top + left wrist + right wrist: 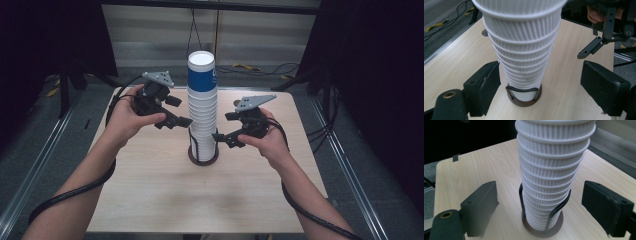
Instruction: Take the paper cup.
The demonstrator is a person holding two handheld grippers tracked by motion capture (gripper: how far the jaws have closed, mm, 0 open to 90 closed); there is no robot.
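Observation:
A tall stack of white ribbed cups [202, 117], the top one blue, stands in a wire holder with a round brown base [203, 159] at the table's middle. My left gripper [177, 119] is open just left of the stack, about halfway up. In the left gripper view the stack [524, 50] rises between the wide-apart jaws of this gripper [544, 85], untouched. My right gripper [224, 137] is open at the stack's right, lower down. In the right gripper view its jaws [544, 207] flank the stack [551, 170] and the base [542, 230].
The light wooden table [150, 190] has bare room around the holder. Metal rails [40, 160] run along the floor on both sides. Black curtains hang left and right, and cables [260, 69] lie on the floor behind the table.

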